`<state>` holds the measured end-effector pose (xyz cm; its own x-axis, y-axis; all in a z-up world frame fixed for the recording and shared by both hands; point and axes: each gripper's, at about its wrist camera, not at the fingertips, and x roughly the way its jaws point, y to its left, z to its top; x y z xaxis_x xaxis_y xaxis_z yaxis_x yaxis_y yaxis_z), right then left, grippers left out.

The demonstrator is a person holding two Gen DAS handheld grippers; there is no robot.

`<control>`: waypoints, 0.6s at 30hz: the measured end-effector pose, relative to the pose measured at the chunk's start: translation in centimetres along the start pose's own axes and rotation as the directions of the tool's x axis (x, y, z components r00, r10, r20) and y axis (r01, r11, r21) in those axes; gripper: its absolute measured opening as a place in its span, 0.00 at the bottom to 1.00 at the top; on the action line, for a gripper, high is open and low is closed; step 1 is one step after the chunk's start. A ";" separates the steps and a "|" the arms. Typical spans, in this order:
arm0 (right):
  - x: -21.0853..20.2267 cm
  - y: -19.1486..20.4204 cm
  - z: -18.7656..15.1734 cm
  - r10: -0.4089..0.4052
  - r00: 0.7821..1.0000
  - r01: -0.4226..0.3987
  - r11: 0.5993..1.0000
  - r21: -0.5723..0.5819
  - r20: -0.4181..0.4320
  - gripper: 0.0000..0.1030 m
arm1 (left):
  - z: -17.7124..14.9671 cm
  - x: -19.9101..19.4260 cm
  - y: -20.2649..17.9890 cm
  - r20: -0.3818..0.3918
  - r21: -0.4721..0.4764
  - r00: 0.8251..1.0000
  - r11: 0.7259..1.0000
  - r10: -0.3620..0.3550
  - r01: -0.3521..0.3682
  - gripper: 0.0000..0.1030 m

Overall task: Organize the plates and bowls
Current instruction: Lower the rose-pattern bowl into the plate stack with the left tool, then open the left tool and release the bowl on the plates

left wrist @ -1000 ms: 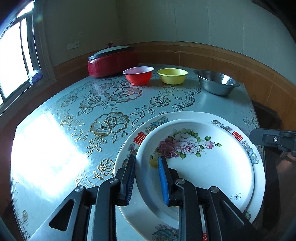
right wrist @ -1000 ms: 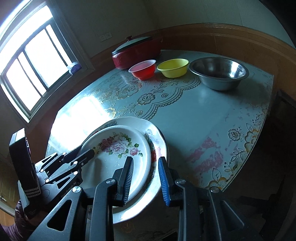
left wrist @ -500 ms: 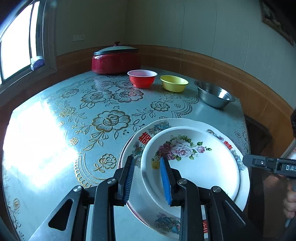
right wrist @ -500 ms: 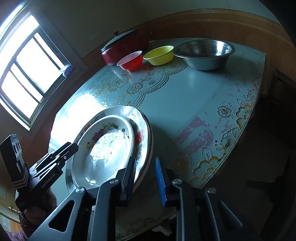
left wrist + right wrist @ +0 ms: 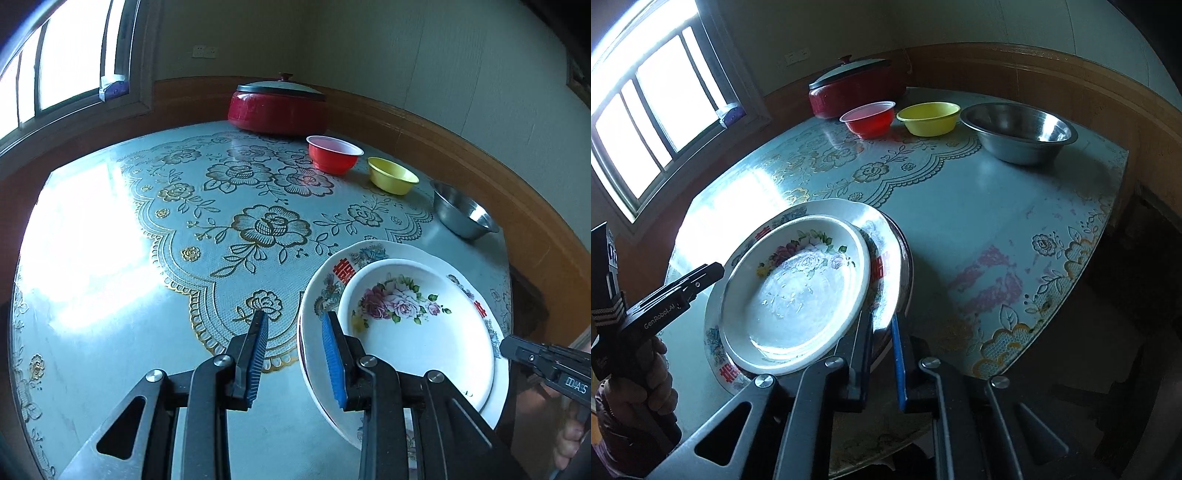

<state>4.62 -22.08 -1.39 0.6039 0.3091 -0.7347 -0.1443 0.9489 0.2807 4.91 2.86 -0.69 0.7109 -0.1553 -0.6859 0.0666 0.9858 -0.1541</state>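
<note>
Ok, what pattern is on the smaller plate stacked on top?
Pink and purple roses with green leaves on white, on the smaller plate; clearest in the left wrist view.

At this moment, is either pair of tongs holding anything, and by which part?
The right tongs are shut on the near rim of the large plate under the flowered dish. The left tongs stand open beside the plates, holding nothing.
</note>
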 end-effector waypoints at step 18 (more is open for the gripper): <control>0.8 -1.7 0.5 0.038 0.999 -0.035 0.993 0.114 -0.026 0.38 | -0.3 0.6 -1.5 -0.012 0.000 1.000 1.000 -0.028 0.028 0.44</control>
<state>5.77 -23.50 -2.18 0.5773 0.3466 -0.7393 -0.0749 0.9241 0.3747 5.03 1.28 -1.07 0.7001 -0.1835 -0.6901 0.0864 0.9811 -0.1732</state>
